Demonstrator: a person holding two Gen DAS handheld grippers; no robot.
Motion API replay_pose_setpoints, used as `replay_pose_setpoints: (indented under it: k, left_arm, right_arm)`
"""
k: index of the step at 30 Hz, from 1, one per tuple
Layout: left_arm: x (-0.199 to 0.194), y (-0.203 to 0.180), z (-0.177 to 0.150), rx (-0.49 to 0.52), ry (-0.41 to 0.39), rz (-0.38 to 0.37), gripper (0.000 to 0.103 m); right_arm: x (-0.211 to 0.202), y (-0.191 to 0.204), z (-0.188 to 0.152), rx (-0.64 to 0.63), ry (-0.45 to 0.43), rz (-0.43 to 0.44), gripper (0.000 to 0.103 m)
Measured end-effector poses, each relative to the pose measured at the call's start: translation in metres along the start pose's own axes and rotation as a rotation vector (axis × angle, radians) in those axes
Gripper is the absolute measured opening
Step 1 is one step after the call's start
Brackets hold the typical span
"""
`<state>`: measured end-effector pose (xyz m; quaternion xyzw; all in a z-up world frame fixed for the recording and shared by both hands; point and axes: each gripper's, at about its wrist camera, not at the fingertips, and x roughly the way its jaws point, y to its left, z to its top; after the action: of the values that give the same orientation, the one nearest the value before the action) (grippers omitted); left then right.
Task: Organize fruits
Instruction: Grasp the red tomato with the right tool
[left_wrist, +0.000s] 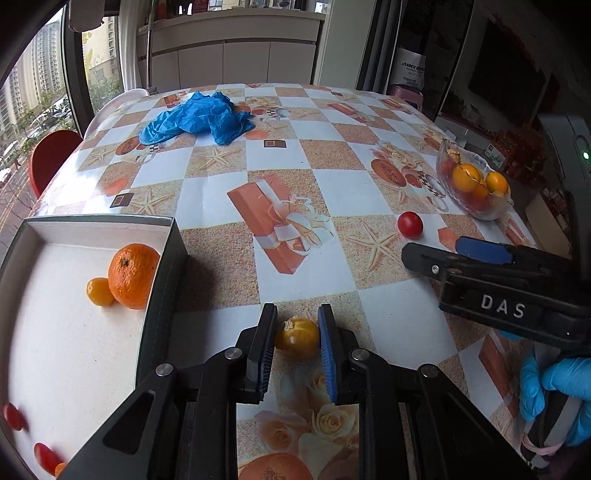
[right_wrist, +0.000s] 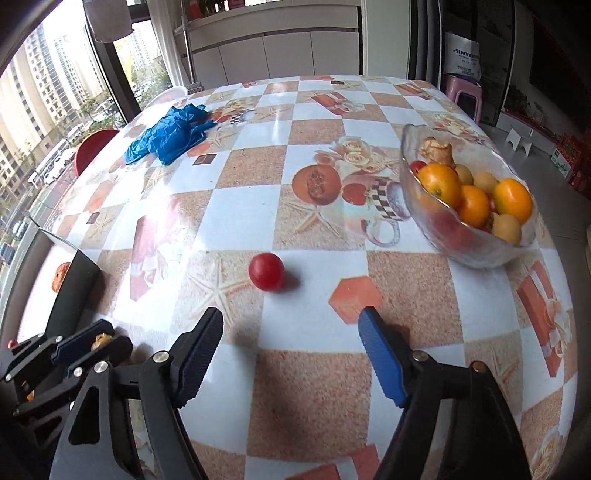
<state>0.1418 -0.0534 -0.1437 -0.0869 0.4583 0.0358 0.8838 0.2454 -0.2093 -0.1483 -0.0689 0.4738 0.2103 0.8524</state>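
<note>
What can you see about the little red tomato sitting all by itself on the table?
The red tomato is small, round, smooth and a bit shiny, whole with no visible stalk. It rests alone on the patterned tablecloth, over a sandy starfish square, casting a soft shadow. Nothing else touches it. The glass fruit bowl sits apart from it, and the open right gripper sits just short of it, pointing its way.
</note>
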Motion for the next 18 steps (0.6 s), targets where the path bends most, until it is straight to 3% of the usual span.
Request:
replay_pose_setpoints:
  k: [4,7,8,12,18]
  left_arm:
    - [0.0,0.003,0.0,-0.013,0.004,-0.009,0.024]
    - [0.001,0.002,0.0,-0.009,0.001,-0.004,0.024]
    - [0.001,0.001,0.0,-0.006,-0.001,-0.001,0.024]
    - [-0.001,0.001,-0.003,-0.001,-0.003,-0.002,0.024]
    - [-0.011,-0.006,-0.02,0.027,-0.011,-0.003,0.024]
  right_arm:
    - [0.01,0.017,0.01,-0.063,-0.02,-0.046,0.064]
    - [0.011,0.02,0.014,-0.077,-0.033,-0.041,0.038]
    - [0.011,0.019,0.015,-0.073,-0.032,-0.03,0.025]
    - [0.003,0.015,0.005,-0.066,-0.026,0.015,0.022]
    - [-0.027,0.006,-0.036,-0.041,-0.01,0.067,0.022]
